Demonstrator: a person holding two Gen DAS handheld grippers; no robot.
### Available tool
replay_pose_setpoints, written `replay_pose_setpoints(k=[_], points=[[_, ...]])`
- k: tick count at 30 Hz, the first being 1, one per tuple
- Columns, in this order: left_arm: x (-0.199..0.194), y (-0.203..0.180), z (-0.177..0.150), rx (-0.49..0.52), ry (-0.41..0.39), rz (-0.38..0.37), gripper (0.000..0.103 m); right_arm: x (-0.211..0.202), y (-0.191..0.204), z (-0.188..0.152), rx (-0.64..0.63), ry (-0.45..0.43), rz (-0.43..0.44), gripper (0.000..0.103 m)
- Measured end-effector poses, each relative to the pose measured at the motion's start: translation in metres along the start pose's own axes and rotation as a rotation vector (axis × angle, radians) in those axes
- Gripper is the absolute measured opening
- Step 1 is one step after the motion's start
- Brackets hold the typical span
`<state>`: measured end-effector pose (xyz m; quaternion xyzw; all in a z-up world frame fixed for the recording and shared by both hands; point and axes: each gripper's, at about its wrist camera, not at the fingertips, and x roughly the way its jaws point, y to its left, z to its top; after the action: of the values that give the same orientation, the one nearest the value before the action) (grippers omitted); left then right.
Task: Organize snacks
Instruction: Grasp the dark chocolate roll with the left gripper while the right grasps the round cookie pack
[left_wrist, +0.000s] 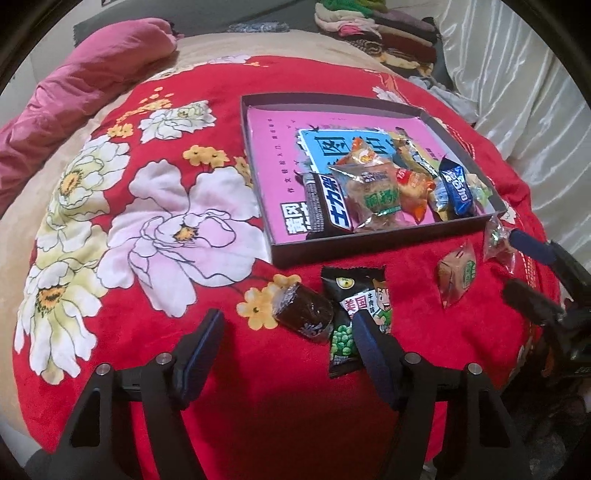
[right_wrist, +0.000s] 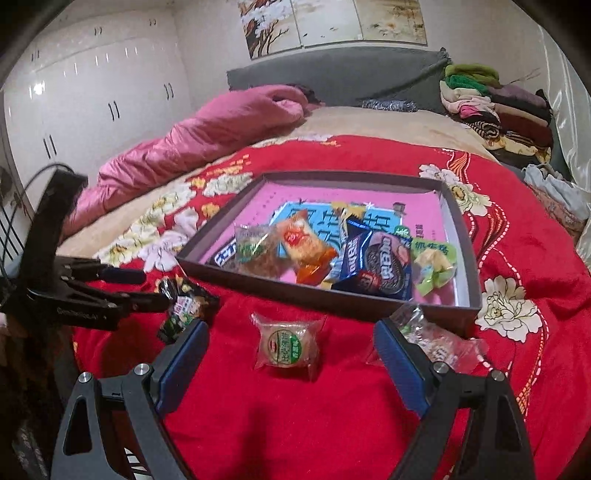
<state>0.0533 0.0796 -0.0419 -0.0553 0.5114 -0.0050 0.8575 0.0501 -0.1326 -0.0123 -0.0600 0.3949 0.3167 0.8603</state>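
A shallow dark box (left_wrist: 384, 242) (right_wrist: 303, 291) with a pink lining lies on the red flowered blanket and holds several wrapped snacks. In front of it lie a dark brown roll snack (left_wrist: 303, 314), a black green-pea packet (left_wrist: 360, 317) (right_wrist: 183, 308), a round pastry in clear wrap (left_wrist: 456, 277) (right_wrist: 286, 345) and a clear candy bag (left_wrist: 498, 240) (right_wrist: 436, 338). My left gripper (left_wrist: 286, 330) is open and empty, just before the roll and pea packet. My right gripper (right_wrist: 291, 338) is open and empty, with the pastry between its fingers.
A pink quilt (right_wrist: 192, 144) lies rolled at the far left of the bed. Folded clothes (right_wrist: 495, 107) are stacked at the far right by the headboard. White wardrobes (right_wrist: 92, 99) stand behind. A white curtain (left_wrist: 517, 74) hangs on the right.
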Motion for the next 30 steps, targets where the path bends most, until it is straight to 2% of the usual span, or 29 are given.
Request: replay_pose_setpoints(k=[9,19,23,30], points=[[0.006,0.002,-0.001,0.009,0.011,-0.025,0.066,0.028,0.005,-0.008,-0.016,0.074,-0.007,0.088],[0.010,0.004,0.000,-0.003,0.017,-0.051,0.059,0.044,0.011,-0.011,-0.055,0.092,-0.018,0.066],[0.012,0.002,0.000,-0.003,0.020,-0.062,0.050,0.051,0.015,-0.011,-0.086,0.117,-0.021,0.052],[0.016,0.000,0.002,0.001,0.023,-0.065,0.039,0.048,0.009,-0.008,-0.060,0.115,0.007,0.045]])
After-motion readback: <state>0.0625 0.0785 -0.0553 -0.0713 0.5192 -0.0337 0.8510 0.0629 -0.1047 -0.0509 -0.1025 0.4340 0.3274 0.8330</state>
